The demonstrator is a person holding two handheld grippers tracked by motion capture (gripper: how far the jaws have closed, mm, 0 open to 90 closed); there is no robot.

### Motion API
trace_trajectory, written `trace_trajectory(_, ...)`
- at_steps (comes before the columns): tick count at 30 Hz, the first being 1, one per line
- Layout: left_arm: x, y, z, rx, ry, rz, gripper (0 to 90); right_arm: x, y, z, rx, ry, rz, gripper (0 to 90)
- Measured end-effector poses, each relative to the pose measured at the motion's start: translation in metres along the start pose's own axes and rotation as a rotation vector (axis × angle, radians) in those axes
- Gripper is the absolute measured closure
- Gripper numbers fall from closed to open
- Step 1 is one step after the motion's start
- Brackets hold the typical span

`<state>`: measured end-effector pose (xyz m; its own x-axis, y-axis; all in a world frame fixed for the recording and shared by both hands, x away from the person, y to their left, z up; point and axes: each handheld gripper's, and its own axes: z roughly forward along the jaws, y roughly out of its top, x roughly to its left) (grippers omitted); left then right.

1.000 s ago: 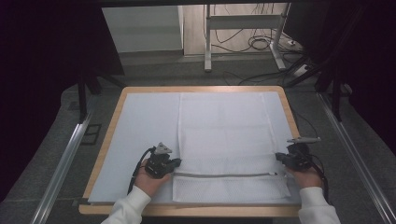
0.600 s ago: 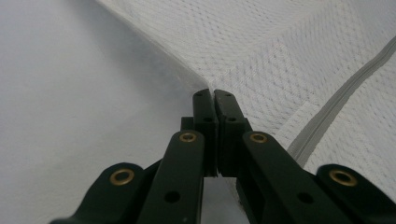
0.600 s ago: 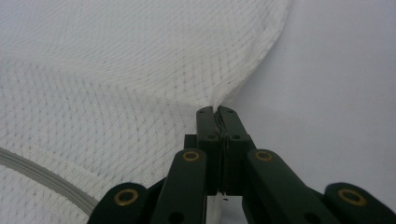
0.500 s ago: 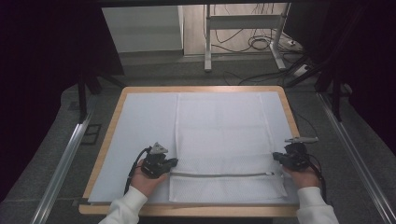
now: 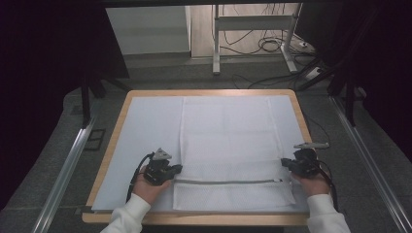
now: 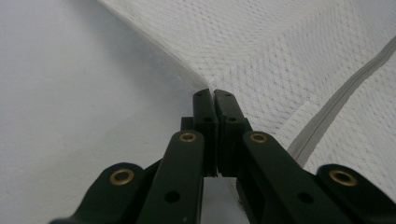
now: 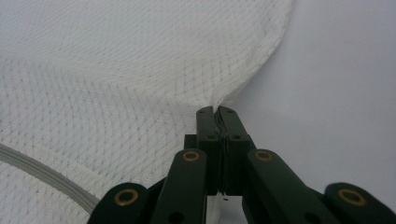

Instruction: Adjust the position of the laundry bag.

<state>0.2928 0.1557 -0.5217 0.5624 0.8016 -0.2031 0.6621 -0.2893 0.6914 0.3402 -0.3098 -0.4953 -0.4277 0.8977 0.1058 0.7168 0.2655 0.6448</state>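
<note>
White mesh bag (image 5: 228, 145) pinched at both side edges.
It lies flat on the pale table sheet (image 5: 145, 131), its grey zipper (image 5: 223, 182) running across near the person. The left gripper (image 5: 176, 168) and right gripper (image 5: 284, 164) each have their jaws clamped together on the bag's edge, lifting the fabric slightly.

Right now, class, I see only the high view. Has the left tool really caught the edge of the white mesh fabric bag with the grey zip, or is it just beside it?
Observer: In the left gripper view, the left tool is shut, pinching the side edge of the white mesh fabric bag.
Operator: And the right tool?
Observer: In the right gripper view, the right tool is shut too, and the mesh puckers up into its tips.
Operator: Is the zip caught?
Observer: No, the grey zip passes beside the left tool, not between its jaws.
</note>
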Motion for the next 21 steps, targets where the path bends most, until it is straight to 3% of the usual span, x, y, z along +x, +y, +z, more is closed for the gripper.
trace_trajectory(21,0.020,-0.009,-0.014,-0.005,0.025,-0.036,89.1,0.021,0.007,0.011,-0.015,0.030,-0.031,87.6)
